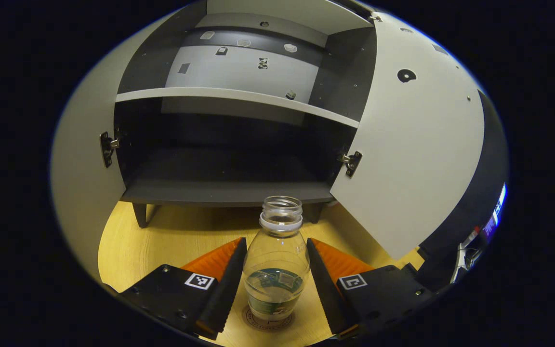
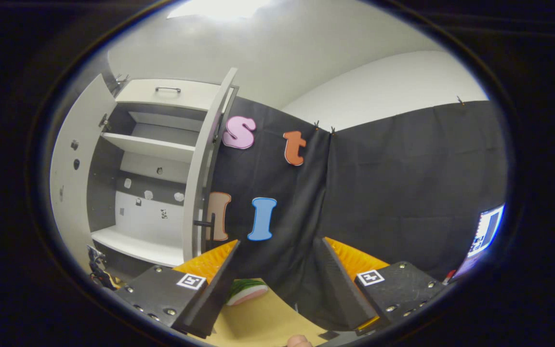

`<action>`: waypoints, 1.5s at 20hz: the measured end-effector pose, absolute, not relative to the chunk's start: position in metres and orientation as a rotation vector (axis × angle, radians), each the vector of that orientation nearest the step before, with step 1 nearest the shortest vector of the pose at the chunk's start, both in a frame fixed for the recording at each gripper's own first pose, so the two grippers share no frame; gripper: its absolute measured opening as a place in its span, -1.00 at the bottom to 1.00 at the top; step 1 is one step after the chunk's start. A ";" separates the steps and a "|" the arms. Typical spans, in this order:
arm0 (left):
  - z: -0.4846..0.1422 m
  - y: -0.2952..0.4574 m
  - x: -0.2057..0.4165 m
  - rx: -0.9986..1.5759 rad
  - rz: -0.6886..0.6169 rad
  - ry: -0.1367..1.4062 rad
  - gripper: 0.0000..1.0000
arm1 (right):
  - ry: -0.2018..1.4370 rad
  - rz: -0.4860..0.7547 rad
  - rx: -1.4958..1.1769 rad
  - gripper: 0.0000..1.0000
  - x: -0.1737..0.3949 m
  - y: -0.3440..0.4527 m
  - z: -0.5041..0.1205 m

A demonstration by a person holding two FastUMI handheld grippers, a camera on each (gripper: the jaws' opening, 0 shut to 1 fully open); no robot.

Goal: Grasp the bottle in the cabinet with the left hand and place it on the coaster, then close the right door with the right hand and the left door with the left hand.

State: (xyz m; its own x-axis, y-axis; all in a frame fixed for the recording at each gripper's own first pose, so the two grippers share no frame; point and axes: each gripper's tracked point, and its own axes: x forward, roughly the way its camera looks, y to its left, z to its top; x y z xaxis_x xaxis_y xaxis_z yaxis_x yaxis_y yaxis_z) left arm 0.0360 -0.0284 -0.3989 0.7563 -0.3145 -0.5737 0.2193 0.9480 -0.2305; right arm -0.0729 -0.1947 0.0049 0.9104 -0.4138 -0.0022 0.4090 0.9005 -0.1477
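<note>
A clear, uncapped bottle (image 1: 277, 270) with a green label stands upright on a round brown coaster (image 1: 268, 322) on the wooden table, in front of the cabinet. My left gripper (image 1: 276, 241) is shut on the bottle, one finger against each side. The cabinet's lower shelf (image 1: 224, 190) is bare and dark. Its left door (image 1: 82, 159) and right door (image 1: 412, 144) both stand wide open. In the right gripper view my right gripper (image 2: 278, 243) hangs open with nothing in it, to the right of the cabinet (image 2: 152, 168), facing the right door's edge (image 2: 205, 164).
The cabinet stands on short legs on the light wooden table (image 1: 162, 236). A green and pink object (image 2: 246, 291) lies on the table just beyond my right gripper. A lit screen (image 2: 487, 231) glows at the far right. A dark handle (image 2: 204, 223) sticks out of the right door.
</note>
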 end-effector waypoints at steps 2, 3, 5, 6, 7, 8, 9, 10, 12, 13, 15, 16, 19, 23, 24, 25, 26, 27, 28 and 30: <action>-0.407 -0.028 0.033 -0.144 -0.291 0.668 0.58 | 0.033 -0.434 -0.154 0.96 -0.074 -0.197 0.006; -0.410 -0.028 0.031 -0.144 -0.293 0.674 0.58 | 0.033 -0.438 -0.157 0.96 -0.074 -0.197 0.006; -0.414 -0.030 0.028 -0.142 -0.292 0.677 0.62 | 0.033 -0.444 -0.161 0.97 -0.074 -0.199 0.006; -0.416 -0.030 0.025 -0.142 -0.293 0.677 0.58 | 0.034 -0.445 -0.162 0.97 -0.074 -0.200 0.005; -0.417 -0.029 0.024 -0.145 -0.293 0.666 0.62 | 0.034 -0.446 -0.163 0.97 -0.074 -0.200 0.005; -0.418 -0.029 0.022 -0.148 -0.291 0.661 0.58 | 0.035 -0.445 -0.164 0.97 -0.072 -0.200 0.005; -0.420 -0.028 0.019 -0.151 -0.287 0.660 0.58 | 0.036 -0.443 -0.165 0.97 -0.071 -0.199 0.004; -0.417 -0.027 0.019 -0.154 -0.283 0.636 0.62 | 0.036 -0.441 -0.167 0.96 -0.071 -0.198 0.003; -0.417 -0.027 0.014 -0.151 -0.280 0.632 0.58 | 0.037 -0.434 -0.167 0.97 -0.067 -0.197 0.002; -0.415 -0.027 0.011 -0.151 -0.282 0.623 0.59 | 0.039 -0.429 -0.165 0.97 -0.065 -0.195 0.002; -0.414 -0.028 0.005 -0.143 -0.286 0.632 0.58 | 0.038 -0.419 -0.158 0.96 -0.062 -0.192 0.000; -0.413 -0.028 0.003 -0.140 -0.288 0.634 0.61 | 0.038 -0.413 -0.156 0.97 -0.060 -0.191 -0.002; -0.412 -0.029 -0.005 -0.128 -0.290 0.646 0.60 | 0.039 -0.401 -0.152 0.97 -0.057 -0.188 -0.003; -0.411 -0.031 -0.013 -0.105 -0.302 0.664 0.61 | 0.044 -0.394 -0.145 0.97 -0.056 -0.187 -0.008; -0.410 -0.033 -0.015 -0.102 -0.306 0.664 0.61 | 0.044 -0.393 -0.144 0.97 -0.057 -0.189 -0.009; -0.410 -0.034 -0.016 -0.104 -0.310 0.668 0.62 | 0.045 -0.393 -0.143 0.97 -0.057 -0.189 -0.009; -0.410 -0.035 -0.019 -0.107 -0.313 0.673 0.62 | 0.044 -0.393 -0.141 0.97 -0.057 -0.190 -0.010; -0.409 -0.035 -0.019 -0.108 -0.312 0.672 0.62 | 0.044 -0.395 -0.140 0.97 -0.058 -0.191 -0.010; -0.409 -0.036 -0.020 -0.106 -0.308 0.671 0.63 | 0.044 -0.395 -0.138 0.97 -0.057 -0.191 -0.010; -0.405 -0.035 -0.020 -0.099 -0.299 0.663 0.67 | 0.043 -0.396 -0.135 0.97 -0.057 -0.192 -0.011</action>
